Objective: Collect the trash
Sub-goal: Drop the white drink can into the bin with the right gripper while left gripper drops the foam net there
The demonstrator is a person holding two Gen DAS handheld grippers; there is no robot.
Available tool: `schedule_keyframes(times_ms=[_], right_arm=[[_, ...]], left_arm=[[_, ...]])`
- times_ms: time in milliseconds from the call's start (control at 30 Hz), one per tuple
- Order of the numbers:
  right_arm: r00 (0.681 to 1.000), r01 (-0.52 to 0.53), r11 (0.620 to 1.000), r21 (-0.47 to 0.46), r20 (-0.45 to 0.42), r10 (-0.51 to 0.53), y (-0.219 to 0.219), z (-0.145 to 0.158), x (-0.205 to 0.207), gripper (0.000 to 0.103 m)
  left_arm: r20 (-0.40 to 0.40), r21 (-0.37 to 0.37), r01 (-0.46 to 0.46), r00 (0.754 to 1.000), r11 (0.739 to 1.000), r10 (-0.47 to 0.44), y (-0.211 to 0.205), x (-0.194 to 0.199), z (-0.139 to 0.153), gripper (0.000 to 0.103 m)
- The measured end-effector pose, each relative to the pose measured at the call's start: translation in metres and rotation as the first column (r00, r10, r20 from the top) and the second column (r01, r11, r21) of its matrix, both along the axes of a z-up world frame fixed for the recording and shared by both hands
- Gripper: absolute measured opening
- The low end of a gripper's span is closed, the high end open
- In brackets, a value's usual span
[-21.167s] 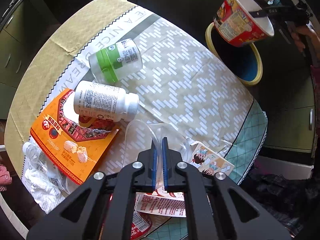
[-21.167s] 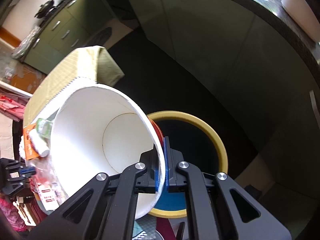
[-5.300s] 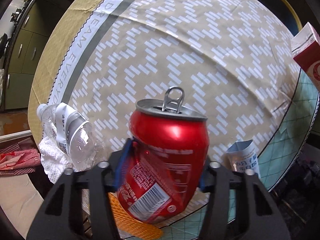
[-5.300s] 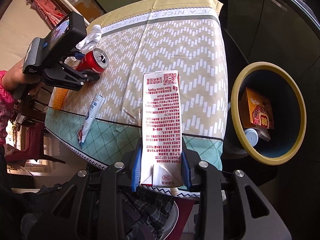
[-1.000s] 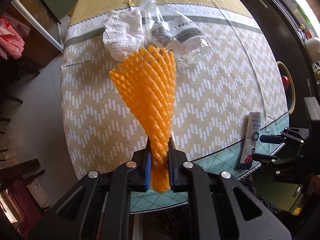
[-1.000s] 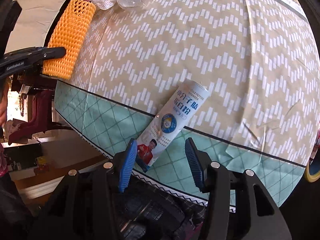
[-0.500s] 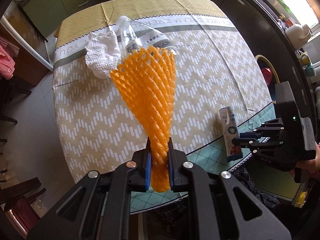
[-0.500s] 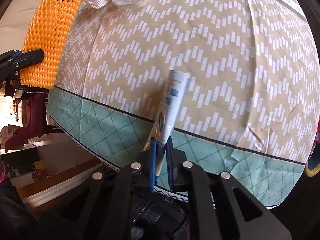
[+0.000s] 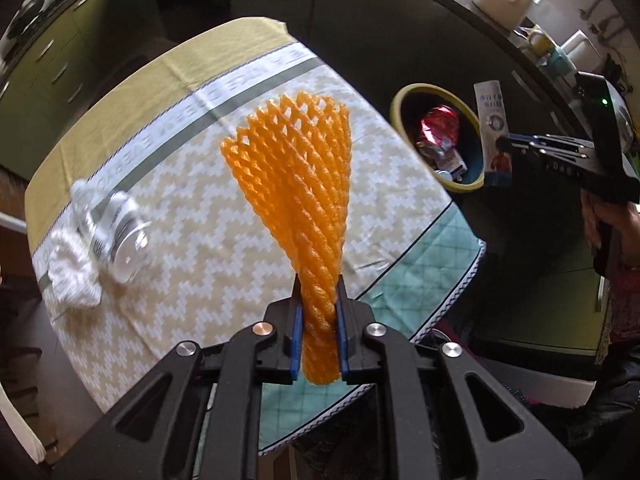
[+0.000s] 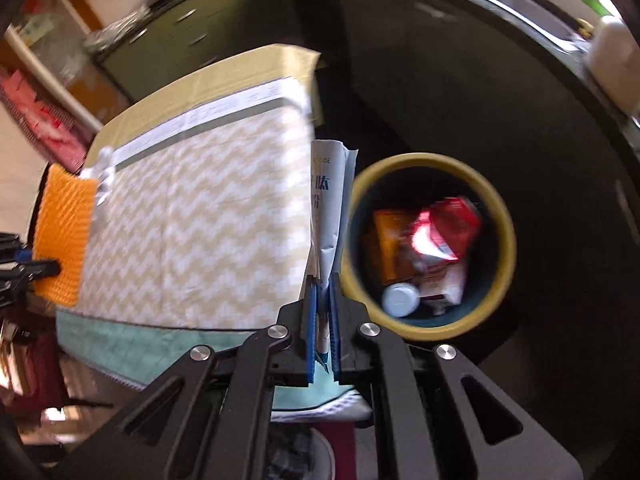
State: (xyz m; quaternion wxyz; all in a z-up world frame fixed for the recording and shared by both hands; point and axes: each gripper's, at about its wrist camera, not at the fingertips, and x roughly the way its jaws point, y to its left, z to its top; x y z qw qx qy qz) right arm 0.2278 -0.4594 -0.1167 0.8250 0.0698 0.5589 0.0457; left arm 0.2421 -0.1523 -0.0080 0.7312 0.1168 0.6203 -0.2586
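Dark cabinets ringed the cloth-covered table (image 9: 224, 208). My left gripper (image 9: 319, 336) was clamped on the orange foam net (image 9: 296, 184), held upright above the table's near edge. My right gripper (image 10: 323, 320) pinched the flattened sachet (image 10: 330, 200), raised beside the yellow-rimmed bin (image 10: 506, 216). On the table's far-left side lay a clear bottle (image 9: 116, 232), touching a white net (image 9: 72, 280).

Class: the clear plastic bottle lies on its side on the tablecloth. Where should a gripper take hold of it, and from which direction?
Grip the clear plastic bottle across its round body, coming from above, fingers either side. It lies on its side against the white foam net, so the body is the widest free part. Its neck cannot be made out here.
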Motion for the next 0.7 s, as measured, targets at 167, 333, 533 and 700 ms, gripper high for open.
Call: schedule_keyframes(times_ms=[167, 333, 533, 700], right_arm=[[0.992, 0.118, 0.992, -0.049, -0.031, -0.119, -0.093, -0.046, 0.019, 0.007], [0.989, 0.127, 0.991, -0.031, -0.065, -0.129, -0.116, -0.098, 0.041, 0.009], [0.987, 0.146, 0.989, 0.034, -0.070, -0.143, -0.136, -0.120, 0.043, 0.022], [0.980, 0.196, 0.967, 0.160, 0.011, -0.201, -0.170, -0.092, 0.004, 0.028]], left_arm=[[0.002, -0.015, 0.087, 0.996, 0.996, -0.087, -0.085, 0.030, 0.002, 0.013], [-0.010, -0.020, 0.162, 0.987, 0.987, -0.162, -0.166, 0.050, -0.010, 0.013], [-0.025, -0.019, 0.214, 0.977, 0.977, -0.214, -0.241, 0.071, -0.041, 0.014], [-0.074, 0.009, 0.211, 0.975, 0.977, -0.210, -0.276, 0.089, -0.079, 0.016]])
